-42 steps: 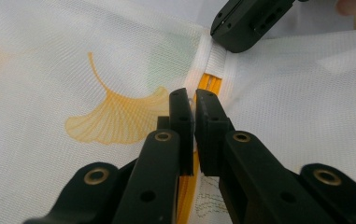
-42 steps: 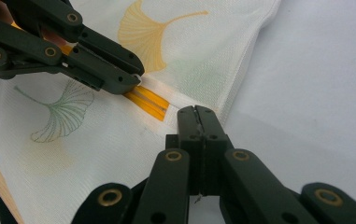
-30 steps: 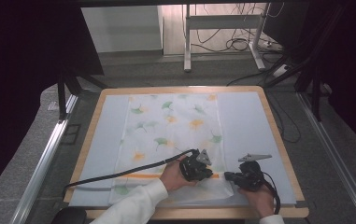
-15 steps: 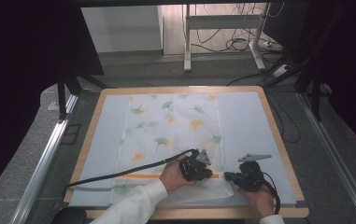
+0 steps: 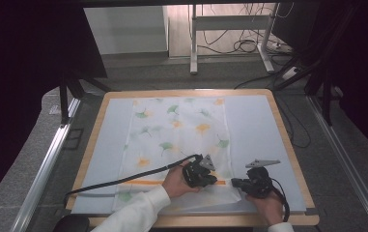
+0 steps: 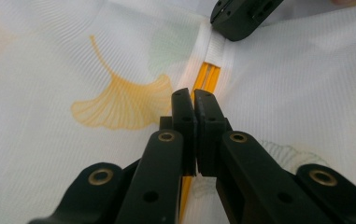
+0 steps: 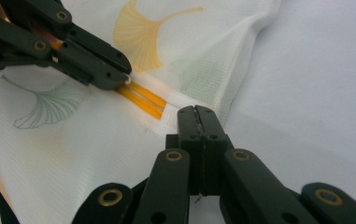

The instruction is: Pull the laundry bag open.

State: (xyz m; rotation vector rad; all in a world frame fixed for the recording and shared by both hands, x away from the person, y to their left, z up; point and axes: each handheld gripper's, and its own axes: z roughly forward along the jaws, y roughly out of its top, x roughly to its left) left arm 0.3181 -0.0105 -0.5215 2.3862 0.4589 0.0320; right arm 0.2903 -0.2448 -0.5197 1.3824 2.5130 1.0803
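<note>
Near the front edge of the tabletop [image 5: 288, 140] lies the leaf-print mesh bag [image 5: 179, 140]. The left gripper [image 6: 194, 100] is clamped on its orange zipper [image 6: 208, 74], apparently the pull; the right gripper [image 7: 198, 114] pinches the zipper's white end. An uneven tug could bunch the mesh and jam it.

Left gripper [image 6: 195, 100]: black jaws, blocky tips, brass-coloured rivets at the pivots.
Right gripper [image 7: 197, 114]: the same black linkage, brass rivets, small round holes.
Plates: grey three-cornered plate [image 5: 261, 163] on top of each gripper.
Cable [image 5: 123, 180]: black, trailing from the left gripper.
Sleeve [image 5: 135, 211]: white, long.
</note>
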